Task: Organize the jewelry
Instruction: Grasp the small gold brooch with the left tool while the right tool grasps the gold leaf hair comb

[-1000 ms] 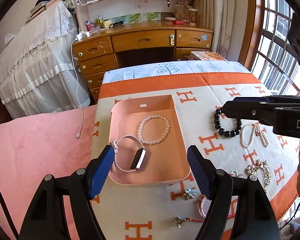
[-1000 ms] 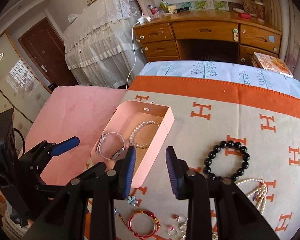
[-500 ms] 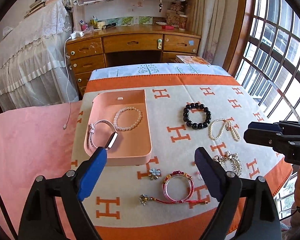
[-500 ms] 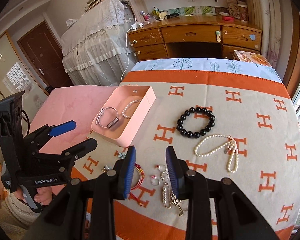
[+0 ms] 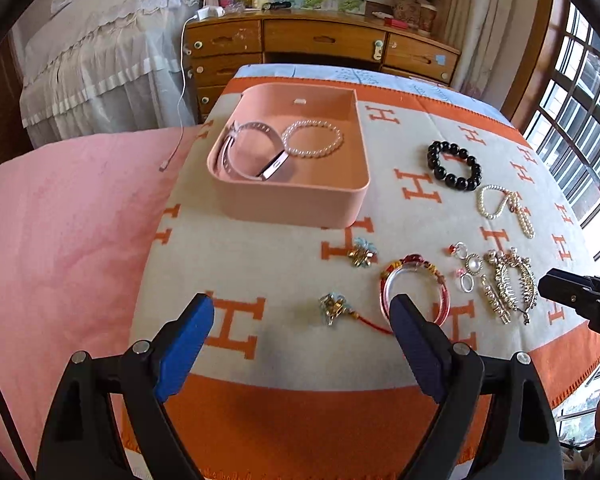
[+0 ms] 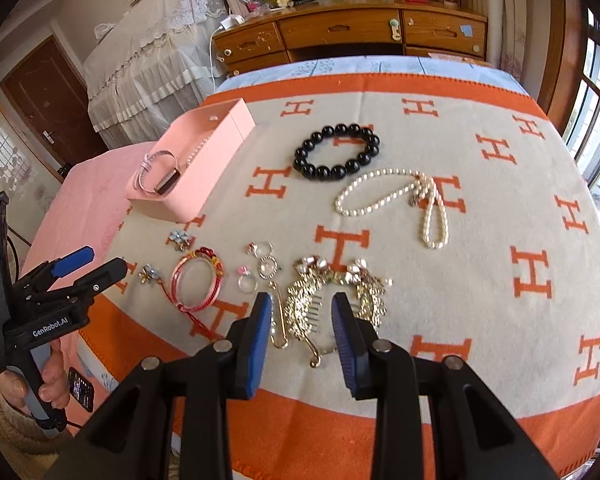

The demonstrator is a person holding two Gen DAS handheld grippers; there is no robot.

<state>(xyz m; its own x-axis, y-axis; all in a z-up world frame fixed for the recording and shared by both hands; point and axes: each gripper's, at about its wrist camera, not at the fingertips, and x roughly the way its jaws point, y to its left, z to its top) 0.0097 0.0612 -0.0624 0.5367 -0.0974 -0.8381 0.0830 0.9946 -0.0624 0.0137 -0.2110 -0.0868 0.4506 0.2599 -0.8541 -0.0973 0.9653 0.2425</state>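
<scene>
A pink box (image 5: 300, 200) sits on the far left part of the blanket (image 5: 284, 256), with its long side running away from the cameras toward the wooden desk (image 6: 348, 32). Inside it lie a white watch band (image 5: 248, 156) on the left and a small pearl bracelet (image 5: 313, 143) just beside it on the right. From the right wrist view the box wall hides most of the pearl bracelet. To the right of the box, out on the blanket, is a black bead bracelet (image 6: 337, 152), and just in front of that a long pearl necklace (image 6: 396, 200) lies bent, with one loop pointing toward the near edge. Close to the near edge there is a red bangle (image 6: 198, 280) with a red cord, two little flower charms (image 6: 180, 239), some small rings (image 6: 266, 266), and a gold comb clip (image 6: 320, 300) whose long side runs across the blanket. The gold pieces are tangled together, so it is hard to tell them apart. The right claw (image 6: 302, 320) hangs low over the gold comb clip, with its blue pads (image 6: 260, 336) apart on both sides of it, holding nothing. The left claw (image 5: 300, 328) is spread wide open above the near edge, close to the red bangle, and it is holding nothing too. A hand (image 6: 48, 380) grips the left claw's handle, and only part of that hand shows.
</scene>
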